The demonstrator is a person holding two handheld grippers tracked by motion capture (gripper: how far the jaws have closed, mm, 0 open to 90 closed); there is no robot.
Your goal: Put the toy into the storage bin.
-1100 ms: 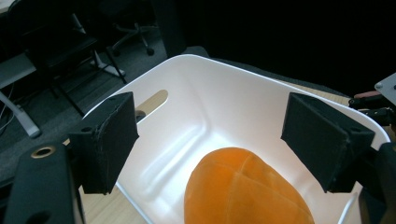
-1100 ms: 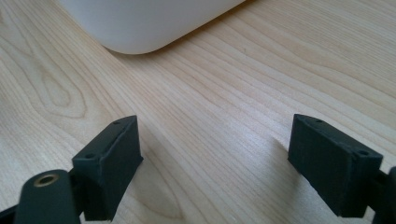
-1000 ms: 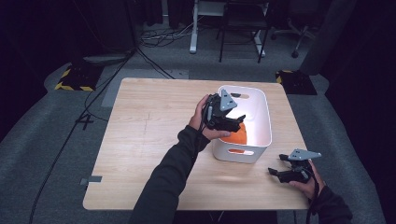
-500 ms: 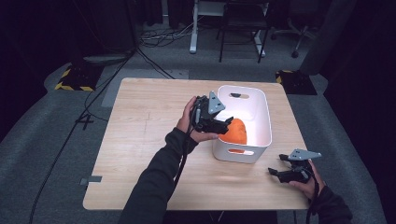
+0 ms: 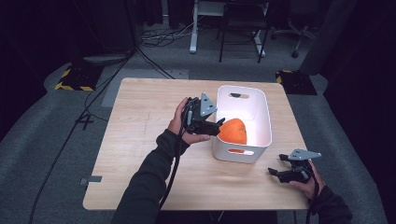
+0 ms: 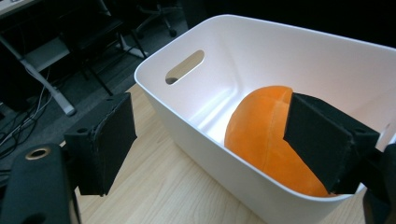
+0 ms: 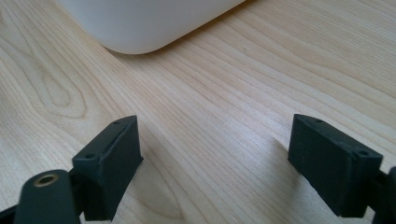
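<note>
while the left gripper (image 5: 218, 125) hangs at the near-left rim of the white plastic tub (image 5: 261, 112) with jaws spread wide and empty, the soft orange rounded cushion (image 6: 266, 135) lies inside the tub; the right gripper (image 5: 276, 171), also wide open and empty, rests low over the light wooden table (image 7: 224, 93) near the tub's corner.

Pretty sure I'm working in some kind of lab or studio space, not anybody's home. My bench (image 5: 154, 154) is a plain light-wood top sitting alone on grey carpet (image 5: 56, 154), and the walls around it are dark. Cables (image 5: 154, 37) snake across the floor behind it, there's a yellow-and-black hazard-striped block (image 5: 72, 79) off to the side, and at the back I can see a white desk frame (image 5: 194, 28) and a rolling office chair (image 5: 292, 28).
</note>
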